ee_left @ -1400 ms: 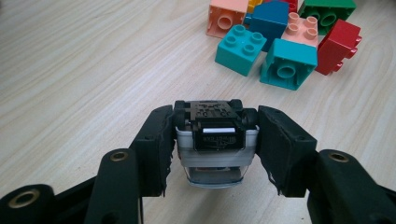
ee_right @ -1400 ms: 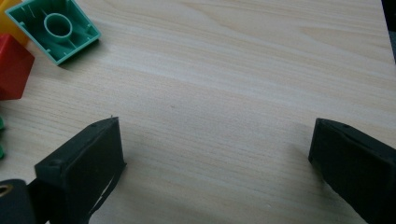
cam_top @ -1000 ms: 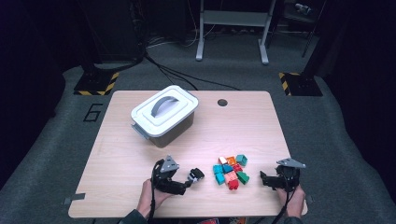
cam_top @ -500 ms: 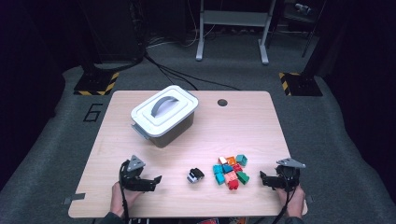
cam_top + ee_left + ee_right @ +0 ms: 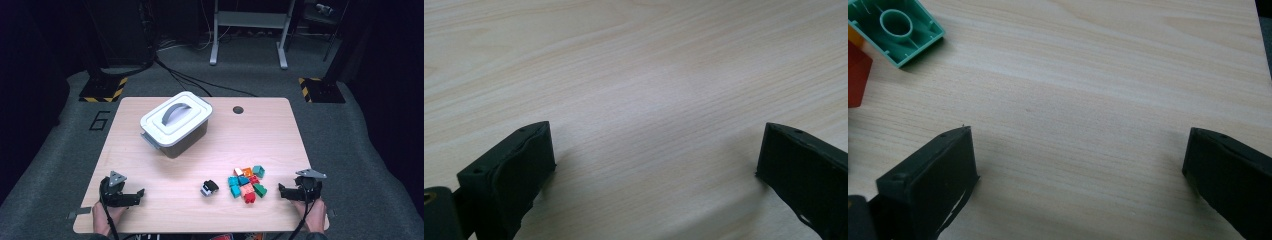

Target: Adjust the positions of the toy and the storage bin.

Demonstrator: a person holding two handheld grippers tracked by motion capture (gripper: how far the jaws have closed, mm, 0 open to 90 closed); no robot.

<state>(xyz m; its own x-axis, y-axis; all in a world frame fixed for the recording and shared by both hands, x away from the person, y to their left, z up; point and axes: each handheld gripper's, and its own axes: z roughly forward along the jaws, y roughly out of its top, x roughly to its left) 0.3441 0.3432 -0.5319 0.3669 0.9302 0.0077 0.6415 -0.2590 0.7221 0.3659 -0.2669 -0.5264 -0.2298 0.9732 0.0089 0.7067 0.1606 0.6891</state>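
Left tongs (image 5: 141,194) moved left off black-white block (image 5: 209,187), spreading wide, empty; right tongs (image 5: 280,191) wide, empty.

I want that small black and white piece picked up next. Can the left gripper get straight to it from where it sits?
Probably yes. The left gripper rests near the table's front left, jaws wide apart after just opening, nothing between them. Bare wood lies between it and the black and white piece; the lidded box stands farther back.

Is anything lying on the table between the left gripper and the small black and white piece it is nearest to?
Nothing visible: bare table lies between the left gripper, jaws wide with nothing between them, and the black and white piece.
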